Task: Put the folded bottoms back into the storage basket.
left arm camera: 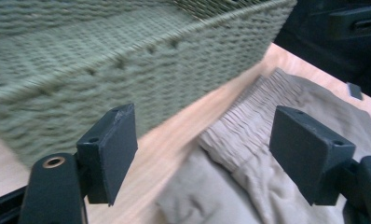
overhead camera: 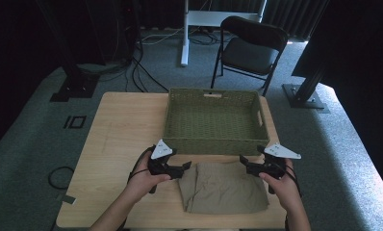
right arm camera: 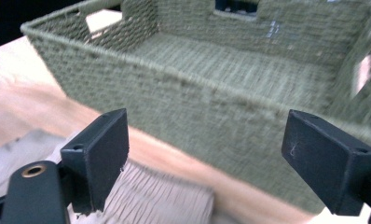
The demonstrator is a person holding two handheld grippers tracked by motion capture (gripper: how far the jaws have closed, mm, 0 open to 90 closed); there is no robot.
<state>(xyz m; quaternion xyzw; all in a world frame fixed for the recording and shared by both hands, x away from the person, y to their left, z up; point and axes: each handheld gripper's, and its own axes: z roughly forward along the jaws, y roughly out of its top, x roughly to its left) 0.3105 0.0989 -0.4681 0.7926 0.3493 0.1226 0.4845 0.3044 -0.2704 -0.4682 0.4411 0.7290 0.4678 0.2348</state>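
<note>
Both pairs of jaws stand wide apart with nothing between them. The left gripper [overhead camera: 180, 169] hangs at the left upper corner of a folded khaki cloth garment with a gathered elastic waistband [overhead camera: 223, 188], and the right gripper [overhead camera: 246, 164] hangs at its right upper corner. The garment lies flat on the light wooden bench [overhead camera: 117, 144], near the front edge, just before the near wall of a rectangular green woven basket [overhead camera: 211, 143] with cut-out handles. Around the bench is grey-green carpet [overhead camera: 31, 144], loose black cables, a black folding chair [overhead camera: 249, 50] and dark curtains behind.
</note>
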